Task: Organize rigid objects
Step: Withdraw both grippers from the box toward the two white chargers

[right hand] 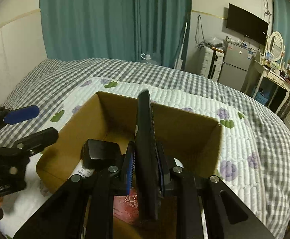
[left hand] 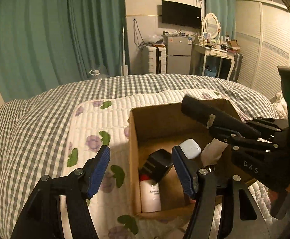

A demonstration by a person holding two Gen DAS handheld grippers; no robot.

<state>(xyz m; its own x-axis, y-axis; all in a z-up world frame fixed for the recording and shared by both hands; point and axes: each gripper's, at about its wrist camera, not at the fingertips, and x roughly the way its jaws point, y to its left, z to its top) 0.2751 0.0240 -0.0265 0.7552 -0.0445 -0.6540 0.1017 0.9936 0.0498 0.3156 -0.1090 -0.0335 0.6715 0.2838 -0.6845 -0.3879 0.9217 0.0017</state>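
An open cardboard box (left hand: 134,159) (right hand: 194,127) sits on the quilted bed cover. Inside lie a white bottle with a red cap (left hand: 150,194), a black boxy object (left hand: 159,164) (right hand: 101,152) and a white earbud case (left hand: 190,148). My right gripper (right hand: 146,159) (left hand: 220,128) is shut on a long flat black object (right hand: 146,131) (left hand: 200,110), held on edge over the box. My left gripper (left hand: 141,169) (right hand: 37,121) is open and empty, straddling the box's left wall.
The bed has a grey checked blanket (left hand: 35,119) under the floral quilt (left hand: 97,127). Teal curtains (left hand: 55,29) hang behind. A fridge (left hand: 178,54), a white suitcase (left hand: 154,59), a dressing table (left hand: 214,53) and a wardrobe (left hand: 264,43) stand at the far wall.
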